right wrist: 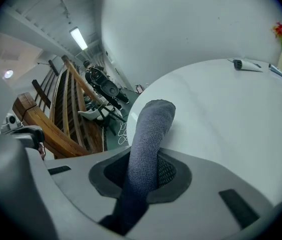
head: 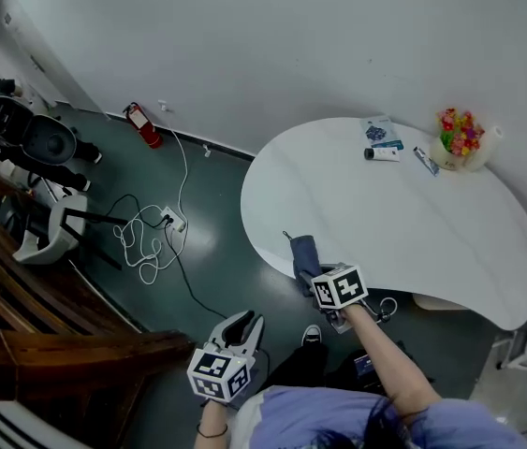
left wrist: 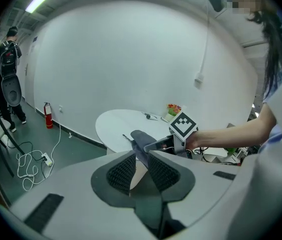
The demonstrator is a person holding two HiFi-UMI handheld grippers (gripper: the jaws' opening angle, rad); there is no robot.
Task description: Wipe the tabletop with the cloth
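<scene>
While your right gripper (head: 314, 276) bites down on the cloth (right wrist: 149, 129), the jaws are shut tight on it with a thick roll of grey-blue fabric standing out in front. That puts the cloth at the near left edge of the white tabletop (head: 431, 223), its free end poking out over the rim. Whether it is actually touching the surface, I cannot tell from here.

Your left gripper (left wrist: 141, 159) hangs low on the near side, off the table, jaws a little apart and nothing between them.

Now, the cloth itself: it looks soft, light and knitted, bunched rather than spread. You have it by one end, which seems a fair hold, but a bunched wad will likely wipe only a narrow stripe. Tip the gripper down so the free length lies flat and drags behind. Being so limp, it may fold under itself if you push forward; pulling should suit it better. The smooth top ought to let it glide easily.

Mind the far right: a tube (head: 382, 153) and a flower pot (head: 457, 138) sit there, and both look light enough to get knocked.
</scene>
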